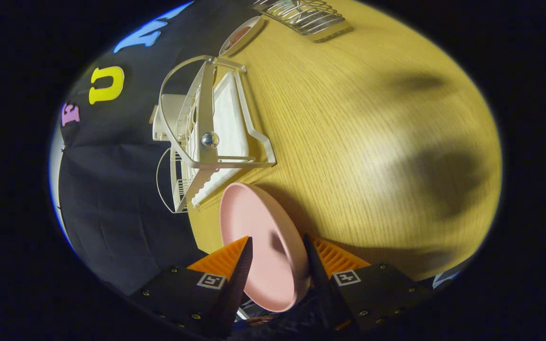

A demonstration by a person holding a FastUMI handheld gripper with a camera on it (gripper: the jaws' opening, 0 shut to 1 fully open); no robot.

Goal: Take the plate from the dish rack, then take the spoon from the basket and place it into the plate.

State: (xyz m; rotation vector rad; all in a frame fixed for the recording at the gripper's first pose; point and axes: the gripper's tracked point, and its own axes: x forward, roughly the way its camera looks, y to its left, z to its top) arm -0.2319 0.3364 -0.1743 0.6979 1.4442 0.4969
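We count one round, smooth pink plate (259, 237), one white wire dish rack (206, 137), one wire basket (301, 16) and one small bowl (241, 35), all over a wood-grain table (372, 142). The plate stands on edge between the two fingers of the gripper (277, 253), which are closed on it, one against each face, so that its concave face is turned away from the rack just beyond it. The bowl lies beyond the rack's far end and the basket farther still; its contents are too small to tell.
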